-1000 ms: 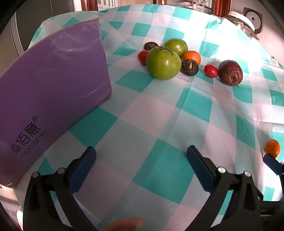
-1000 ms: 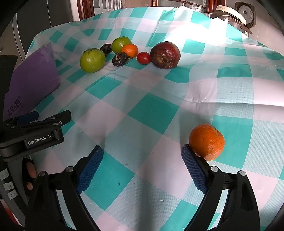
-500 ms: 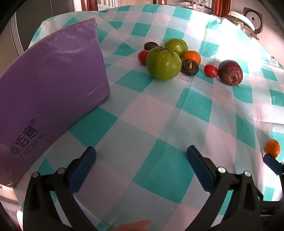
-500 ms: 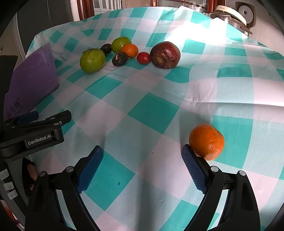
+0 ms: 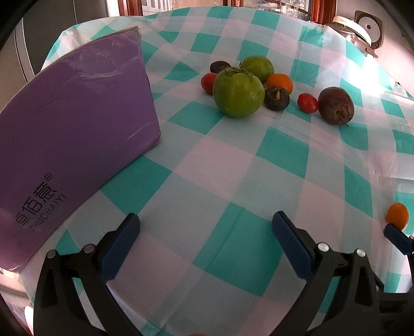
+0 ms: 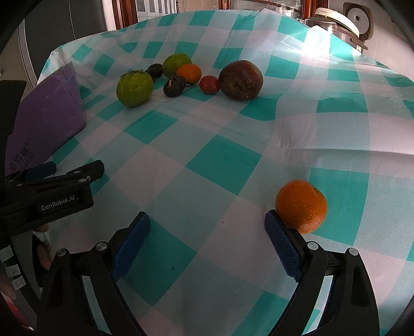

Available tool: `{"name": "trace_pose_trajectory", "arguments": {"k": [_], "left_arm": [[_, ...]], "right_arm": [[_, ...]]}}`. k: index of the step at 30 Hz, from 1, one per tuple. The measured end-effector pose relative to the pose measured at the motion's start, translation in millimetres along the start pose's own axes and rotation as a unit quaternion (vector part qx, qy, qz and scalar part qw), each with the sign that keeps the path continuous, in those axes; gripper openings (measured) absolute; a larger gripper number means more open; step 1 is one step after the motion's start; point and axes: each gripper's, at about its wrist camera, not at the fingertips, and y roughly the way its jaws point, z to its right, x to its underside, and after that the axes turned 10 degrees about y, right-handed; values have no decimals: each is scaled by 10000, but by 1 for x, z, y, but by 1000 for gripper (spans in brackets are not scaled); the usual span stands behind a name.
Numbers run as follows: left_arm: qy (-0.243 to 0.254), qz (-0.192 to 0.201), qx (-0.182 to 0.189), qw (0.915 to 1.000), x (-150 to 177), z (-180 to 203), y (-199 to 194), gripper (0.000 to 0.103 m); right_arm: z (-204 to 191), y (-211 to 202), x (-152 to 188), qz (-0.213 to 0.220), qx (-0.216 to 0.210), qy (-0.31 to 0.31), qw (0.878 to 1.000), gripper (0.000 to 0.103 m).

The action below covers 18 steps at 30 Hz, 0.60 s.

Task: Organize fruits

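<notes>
A cluster of fruit lies at the far middle of the checked tablecloth: a big green tomato (image 5: 238, 94) (image 6: 134, 88), a second green fruit (image 5: 257, 67), a small orange (image 5: 280, 82), two red cherry tomatoes (image 5: 307, 102) (image 5: 208, 82), two dark dried fruits (image 5: 276, 98) and a wrinkled brown fruit (image 5: 335, 105) (image 6: 241, 80). A lone orange (image 6: 301, 205) (image 5: 397, 215) lies just outside my right gripper's right fingertip. My left gripper (image 5: 205, 235) is open and empty over bare cloth. My right gripper (image 6: 207, 232) is open and empty.
A purple box (image 5: 69, 144) (image 6: 44, 121) stands at the left, close to my left gripper. A rice cooker (image 6: 344, 23) sits at the far right edge of the table. My left gripper also shows at the left of the right wrist view (image 6: 49, 191).
The purple box has drifted slightly left in the left wrist view. Both grippers stay open and the fruit has not moved.
</notes>
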Motion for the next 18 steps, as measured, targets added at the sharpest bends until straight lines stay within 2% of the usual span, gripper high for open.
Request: {"name": "trace_pose_trajectory", "arguments": {"k": [5,11,18], "left_arm": [[47,0,15,10000,-1,0,0,102],[330,37,214,9992,0,-1,0,102],[357,48,231,9991,2,0,-1,102]], "right_arm": [[0,0,0,0,-1,0,10000,88],[0,0,0,-1,0,0,10000,88],[-1,0,-1,4,10,-16,10000,88]]}}
